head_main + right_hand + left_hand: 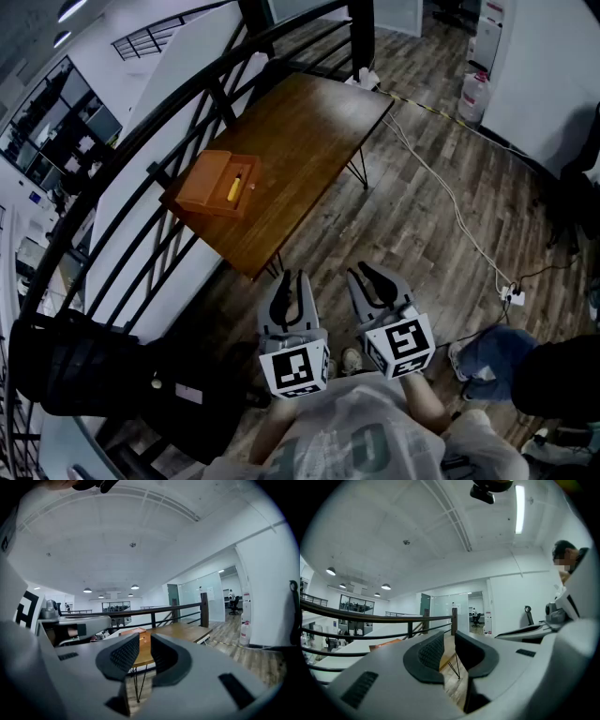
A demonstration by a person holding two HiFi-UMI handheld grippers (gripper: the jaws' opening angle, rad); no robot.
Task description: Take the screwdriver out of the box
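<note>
Wooden table (309, 141) sits by the railing with the orange box (208, 183) open on top. The left gripper (292, 286) and right gripper (370, 274) hang near the body, jaws closed and empty, probably because nothing's within reach. The yellow screwdriver (234, 187) lies inside the box.

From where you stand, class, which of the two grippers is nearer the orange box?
The left gripper: it hangs on the side toward the orange box, while the right gripper lies farther off.
</note>
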